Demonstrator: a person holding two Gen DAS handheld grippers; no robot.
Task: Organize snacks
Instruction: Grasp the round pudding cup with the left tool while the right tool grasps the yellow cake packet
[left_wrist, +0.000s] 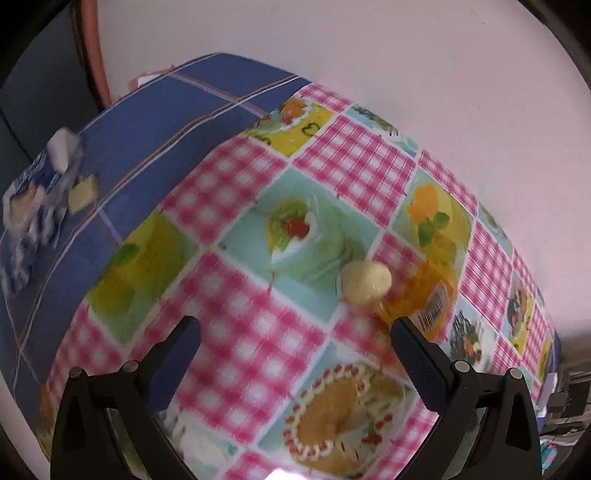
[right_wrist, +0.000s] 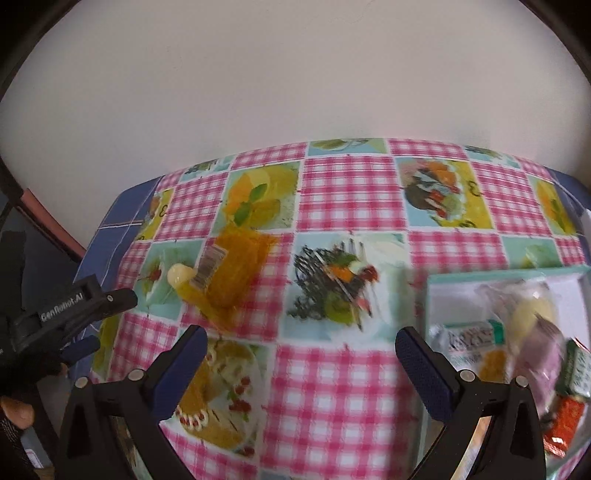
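Fingers of both the left gripper (left_wrist: 295, 328) and right gripper (right_wrist: 301, 334) stood wide apart and empty above the tablecloth (right_wrist: 332, 387). An orange snack packet (right_wrist: 236, 266) and pale round sweet (right_wrist: 179, 275) lay loose, well apart from the tray (right_wrist: 443, 291) of gathered snacks (right_wrist: 532, 332). Collection seemed underway; next, probably closing on the packet.

In both views we see motion blur that smears the tablecloth (left_wrist: 258, 332) print. In the left wrist view the blue-and-white packet (left_wrist: 33, 206) at the left is too blurred for us to read, and the orange wrapper (left_wrist: 424, 295) sits partly behind the right finger. In the right wrist view the tray (right_wrist: 480, 284) runs off the right edge; we cannot identify the blurred snacks inside. The left gripper (right_wrist: 92, 317) is cut by the left edge
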